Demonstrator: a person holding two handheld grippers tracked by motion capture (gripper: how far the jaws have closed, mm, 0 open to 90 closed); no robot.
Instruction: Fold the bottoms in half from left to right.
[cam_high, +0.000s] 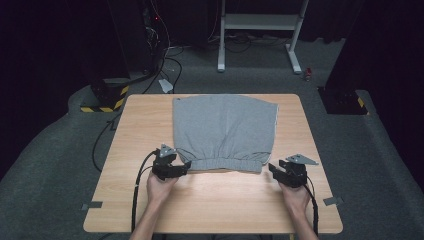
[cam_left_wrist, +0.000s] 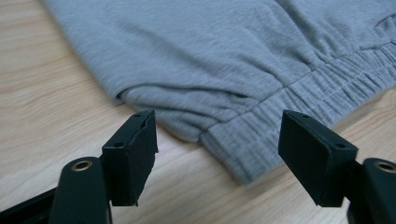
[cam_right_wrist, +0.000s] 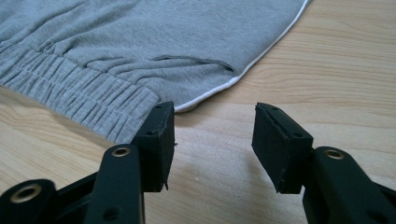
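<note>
Where grey carpet (cam_high: 55, 165) spreads, wooden table (cam_high: 220, 200), dark room, grey shorts (cam_high: 225, 130)

Both forearms come in from the near edge of the table, bare, one gripper in each hand. The left hand (cam_high: 159, 186) is wrapped round the back of the left gripper (cam_high: 183, 167), which points inward and a bit forward, toward the middle of the table, grey plate on top. Its jaws stand apart, pads pressing on nothing. The right hand (cam_high: 295, 196) sits nearer the right edge and holds the right gripper (cam_high: 274, 168) angled inward toward the left one, so the two noses point at each other across a wide gap. Its jaws are spread too, nothing pinched between them. A black cable trails back along each forearm.
</note>
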